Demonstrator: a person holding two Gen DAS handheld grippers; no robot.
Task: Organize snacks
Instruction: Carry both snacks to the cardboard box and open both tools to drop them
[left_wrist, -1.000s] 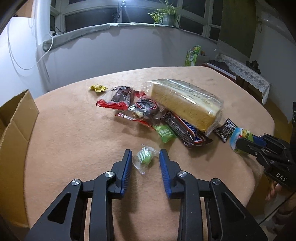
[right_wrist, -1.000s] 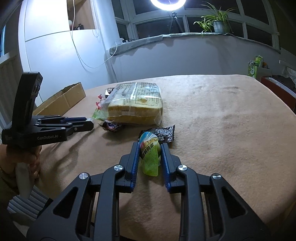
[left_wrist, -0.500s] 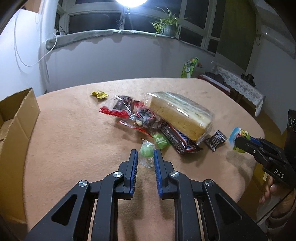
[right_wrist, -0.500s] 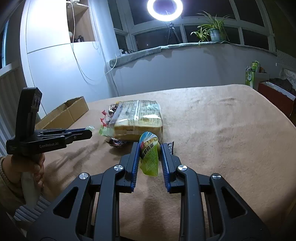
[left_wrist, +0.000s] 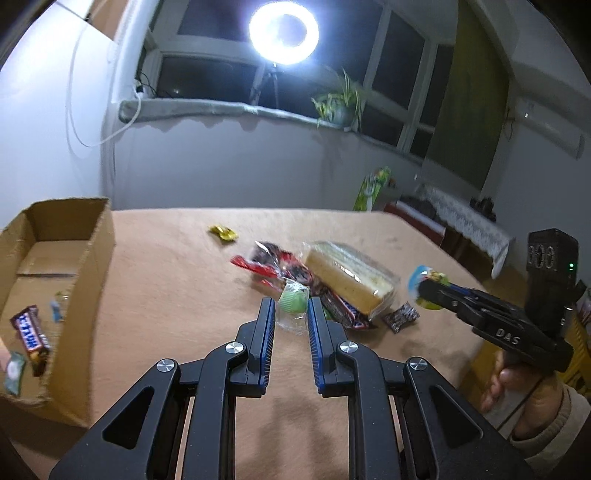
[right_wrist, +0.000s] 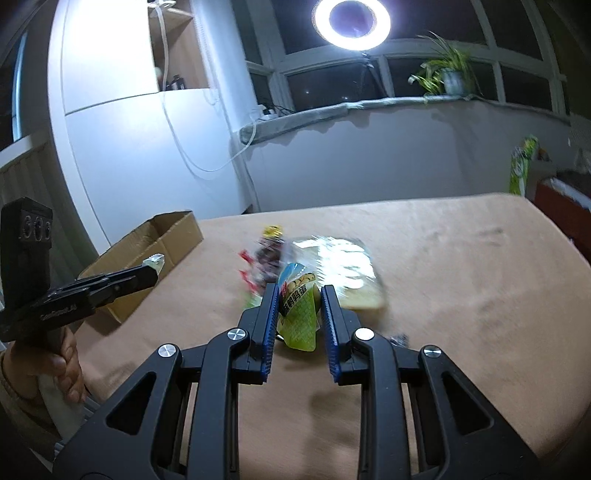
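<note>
My left gripper (left_wrist: 291, 308) is shut on a small clear packet with a green sweet (left_wrist: 293, 304), held above the table. My right gripper (right_wrist: 298, 297) is shut on a green and blue snack pouch (right_wrist: 299, 314), also lifted; in the left wrist view that pouch (left_wrist: 421, 282) shows at the tip of the right gripper (left_wrist: 424, 290). On the tan table (left_wrist: 177, 295) lies a pile: a wrapped cake loaf (left_wrist: 347, 275), red packets (left_wrist: 269, 262), a chocolate bar (left_wrist: 341, 308), a small dark packet (left_wrist: 400, 317) and a yellow sweet (left_wrist: 222, 233). The left gripper (right_wrist: 151, 267) appears in the right wrist view.
An open cardboard box (left_wrist: 96, 280) stands at the table's left edge with a chocolate bar (left_wrist: 31, 334) and small packets inside; it shows as the box (right_wrist: 159, 240) in the right wrist view. A hand (left_wrist: 517, 384) holds the right gripper's handle. A ring light (left_wrist: 283, 31) shines behind.
The left jaws closed on the green sweet packet and lifted it off the table. Both grippers rose with their packets, and the cardboard box came further into view.
</note>
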